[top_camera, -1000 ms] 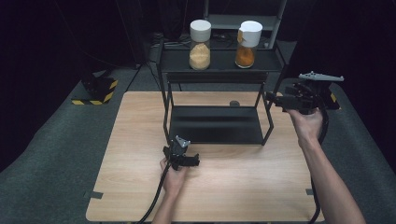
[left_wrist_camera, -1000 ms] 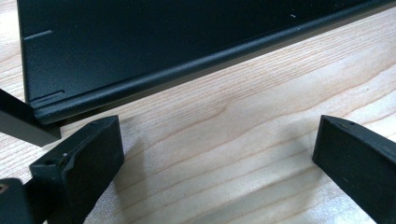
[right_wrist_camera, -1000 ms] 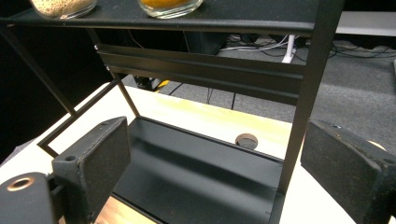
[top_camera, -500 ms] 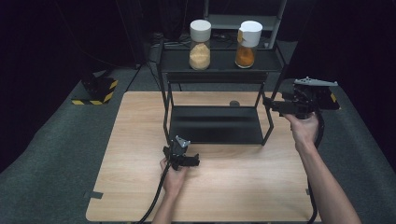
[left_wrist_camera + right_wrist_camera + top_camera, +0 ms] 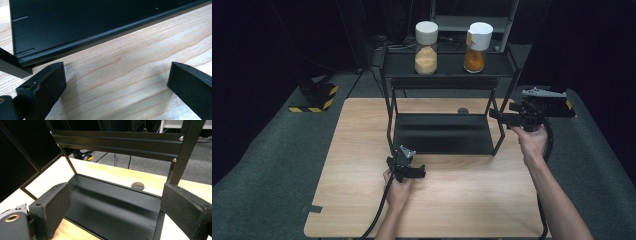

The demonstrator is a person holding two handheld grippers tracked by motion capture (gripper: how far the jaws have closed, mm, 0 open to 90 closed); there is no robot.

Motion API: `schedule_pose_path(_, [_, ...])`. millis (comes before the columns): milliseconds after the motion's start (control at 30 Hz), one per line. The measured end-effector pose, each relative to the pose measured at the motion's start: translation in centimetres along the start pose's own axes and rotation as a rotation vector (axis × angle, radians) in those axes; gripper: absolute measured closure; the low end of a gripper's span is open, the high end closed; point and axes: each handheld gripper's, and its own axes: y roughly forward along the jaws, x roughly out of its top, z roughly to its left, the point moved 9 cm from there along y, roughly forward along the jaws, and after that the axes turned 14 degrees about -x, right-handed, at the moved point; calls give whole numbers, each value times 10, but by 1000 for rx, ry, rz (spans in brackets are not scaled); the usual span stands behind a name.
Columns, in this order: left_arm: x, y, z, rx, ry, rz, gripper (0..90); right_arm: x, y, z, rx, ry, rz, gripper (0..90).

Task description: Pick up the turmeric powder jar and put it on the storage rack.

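While both grippers hold nothing, the scene in the high view runs from a black block with yellow-and-black hazard stripes on the grey floor at the left edge, across the pale wooden table, to the person's right hand at the right.

Left of centre, low in that frame, the left gripper rests on the tabletop just in front of the black two-tier metal rack, its cable trailing toward the bottom edge. Seen in the left gripper view, its jaws stand wide apart with bare wood grain between them, and the front lip of the rack's bottom shelf crosses the upper part of the frame.

At centre the rack stands on the back half of the table. On its top shelf sit two clear jars with white lids: the left jar holds pale tan powder, the right jar a deeper orange powder and carries a small yellow label, too small to read. A small dark round disc lies on the table behind the rack.

At the right, the right gripper hangs in the air beside the rack's right front leg, pointing left. Its jaws are spread and empty in the right gripper view, framing the bottom shelf and the disc.
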Motion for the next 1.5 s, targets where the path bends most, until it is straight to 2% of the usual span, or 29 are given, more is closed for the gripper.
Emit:
schedule_pose_path(533, [0,0,0,0,0,0,17,-11,11,17,-11,-63,28,87])
schedule_pose_path(1033, [0,0,0,-1,1,0,17,-22,17,23,-14,-71,31,88])
schedule_pose_path(1500, [0,0,0,0,1,0,17,-34,24,23,-18,-71,48,88])
